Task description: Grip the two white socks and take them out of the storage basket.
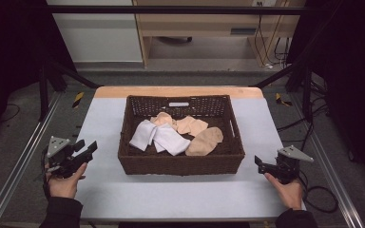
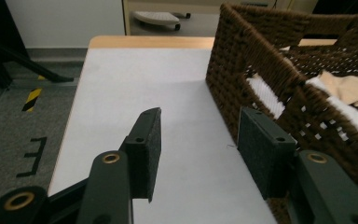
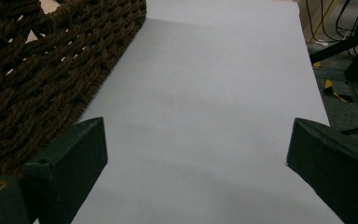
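A dark brown wicker basket (image 1: 180, 161) stands in the middle of the table. Inside it lie white socks (image 1: 159, 136) on the left and beige socks (image 1: 205, 141) on the right and behind. My left gripper (image 1: 86, 146) is held just off the basket's left front corner, open with nothing between its jaws. In the left gripper view, the gripper (image 2: 198, 116) hovers over bare mat, with the basket wall (image 2: 242, 60) close beside the right pad and a white sock (image 2: 354, 116) visible over the rim. My right gripper (image 1: 259, 164) is by the basket's right front corner, open wide (image 3: 198, 126) and empty, the basket wall (image 3: 37, 70) on its left.
A pale grey mat (image 1: 171, 194) covers the table, with a wooden edge (image 1: 176, 91) at the back. Metal frame rails (image 1: 24, 156) run along both sides. Cables (image 1: 321, 197) lie on the floor at the right. Wooden furniture (image 1: 195, 28) stands beyond the table.
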A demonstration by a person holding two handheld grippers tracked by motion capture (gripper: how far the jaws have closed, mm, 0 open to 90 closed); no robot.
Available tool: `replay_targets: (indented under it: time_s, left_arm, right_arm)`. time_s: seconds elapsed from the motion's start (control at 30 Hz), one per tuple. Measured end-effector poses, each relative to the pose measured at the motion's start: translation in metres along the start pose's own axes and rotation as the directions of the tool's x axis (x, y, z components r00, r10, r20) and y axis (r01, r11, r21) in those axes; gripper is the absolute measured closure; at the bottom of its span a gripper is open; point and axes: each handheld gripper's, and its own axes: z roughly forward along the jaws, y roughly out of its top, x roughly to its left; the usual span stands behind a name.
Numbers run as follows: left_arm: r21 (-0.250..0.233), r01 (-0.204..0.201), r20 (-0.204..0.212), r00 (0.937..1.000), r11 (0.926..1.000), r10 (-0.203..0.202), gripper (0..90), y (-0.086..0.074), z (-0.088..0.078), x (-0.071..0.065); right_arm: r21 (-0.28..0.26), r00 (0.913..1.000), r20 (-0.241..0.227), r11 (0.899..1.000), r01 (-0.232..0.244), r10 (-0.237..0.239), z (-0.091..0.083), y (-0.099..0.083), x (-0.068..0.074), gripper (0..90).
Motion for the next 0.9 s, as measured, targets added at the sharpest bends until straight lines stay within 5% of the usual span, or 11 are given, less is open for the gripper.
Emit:
replay_targets:
  time_s: [0.43, 0.9]
  left_arm:
    - [-0.052, 0.012, 0.042, 0.9991, 0.9986, -0.010, 47.3, 0.029, -0.002, -0.009]
    - [-0.065, -0.031, 0.089, 0.9954, 0.9974, 0.037, 47.2, 0.052, 0.013, -0.044]
  right_arm:
    - [0.015, 1.0000, -0.008, 1.000, 0.003, -0.003, 0.000, -0.001, 0.001, 5.7]
    - [0.016, 1.0000, -0.008, 1.000, 0.004, -0.004, 0.001, 0.000, 0.000, 5.8]
